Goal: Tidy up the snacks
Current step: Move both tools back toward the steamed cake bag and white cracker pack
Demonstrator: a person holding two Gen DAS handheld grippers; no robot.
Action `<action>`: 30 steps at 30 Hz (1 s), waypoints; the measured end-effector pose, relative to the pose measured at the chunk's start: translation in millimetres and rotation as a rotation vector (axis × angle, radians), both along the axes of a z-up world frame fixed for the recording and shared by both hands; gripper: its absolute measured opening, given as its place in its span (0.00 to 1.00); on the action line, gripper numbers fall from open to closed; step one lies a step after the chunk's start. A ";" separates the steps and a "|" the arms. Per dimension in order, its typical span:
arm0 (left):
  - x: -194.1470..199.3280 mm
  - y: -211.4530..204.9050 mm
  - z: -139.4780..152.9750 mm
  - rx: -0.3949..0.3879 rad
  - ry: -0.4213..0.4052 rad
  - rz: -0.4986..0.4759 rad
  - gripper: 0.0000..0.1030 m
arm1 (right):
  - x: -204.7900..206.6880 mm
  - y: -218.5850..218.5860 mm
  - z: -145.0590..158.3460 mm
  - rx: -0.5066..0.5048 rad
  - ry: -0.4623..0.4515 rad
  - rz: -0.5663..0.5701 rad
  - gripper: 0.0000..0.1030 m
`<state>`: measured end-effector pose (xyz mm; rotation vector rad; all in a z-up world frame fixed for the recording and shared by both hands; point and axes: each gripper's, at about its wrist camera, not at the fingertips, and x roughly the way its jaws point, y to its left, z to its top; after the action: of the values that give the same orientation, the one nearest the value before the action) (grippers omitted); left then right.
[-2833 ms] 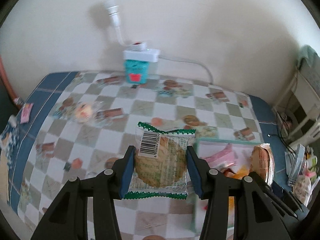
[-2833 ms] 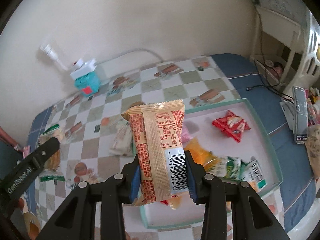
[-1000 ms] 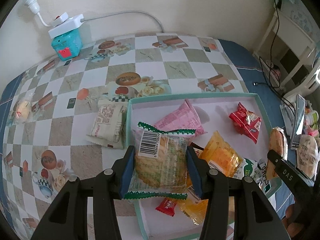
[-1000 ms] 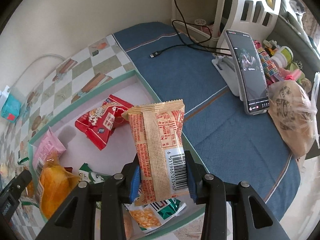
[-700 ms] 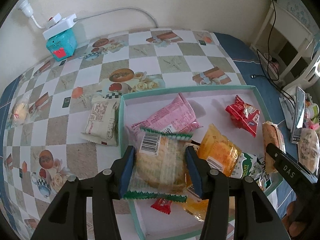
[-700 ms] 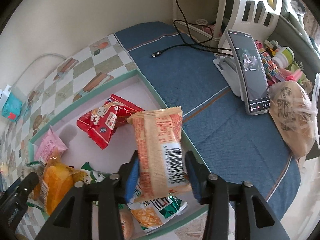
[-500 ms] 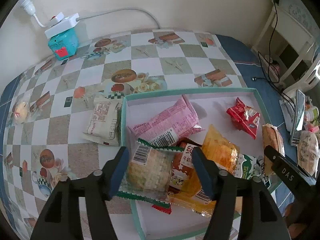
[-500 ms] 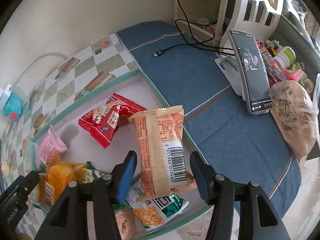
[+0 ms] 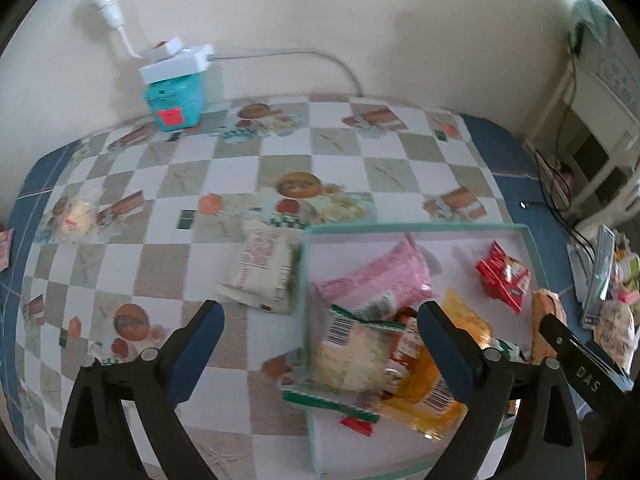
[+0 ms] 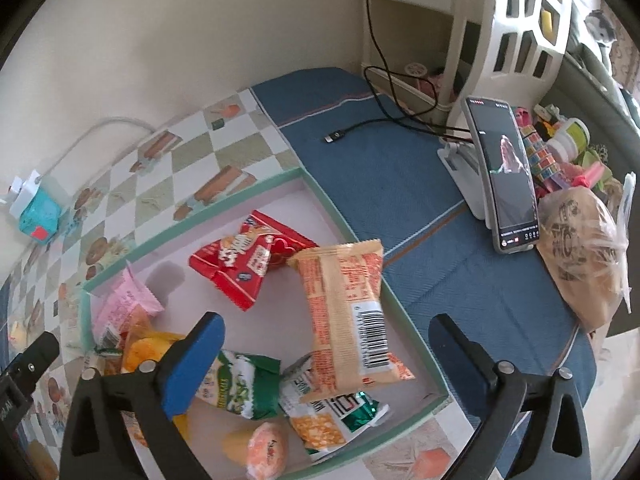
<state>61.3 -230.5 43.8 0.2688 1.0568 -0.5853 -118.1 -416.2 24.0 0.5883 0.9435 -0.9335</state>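
1. The left hand-held gripper (image 9: 320,344) stands wide open, its jaws having just been spreading apart; nothing is gripped.
2. The green-edged cracker packet (image 9: 352,356) lies loose between those jaws, free of both pads, inside the teal-rimmed tray (image 9: 416,227) at its left edge, resting partly on a yellow packet (image 9: 436,396).
3. The right hand-held gripper (image 10: 326,360) is likewise wide open, its jaws also just having opened, with nothing clamped.
4. The orange barcode packet (image 10: 348,316) lies in the tray (image 10: 224,208) near its right-hand rim, its lower end overlapping a green-and-white packet (image 10: 332,412); neither pad touches it.
5. Also in the tray: a red packet (image 10: 248,256) toward the far side, a pink packet (image 10: 124,300) at the left corner, a green packet (image 10: 240,384) and a small round orange sweet (image 10: 266,450) near the front rim.
6. A pale packet (image 9: 264,268) lies outside on the checked surface (image 9: 360,152), just beside the tray's left rim.
7. A clear-wrapped round snack (image 9: 76,216) sits well apart, near the surface's left edge.
8. A phone (image 10: 504,176) leans on a stand on the blue cloth past the tray's right side.
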 end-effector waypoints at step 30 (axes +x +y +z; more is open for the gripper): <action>91.9 214.4 35.1 0.014 -0.097 0.498 0.95 | 126.5 157.1 47.8 -0.039 -0.076 0.383 1.00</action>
<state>153.3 -16.1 78.9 0.0387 0.9865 -0.1158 8.4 -259.1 71.8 0.3887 0.9265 -0.5814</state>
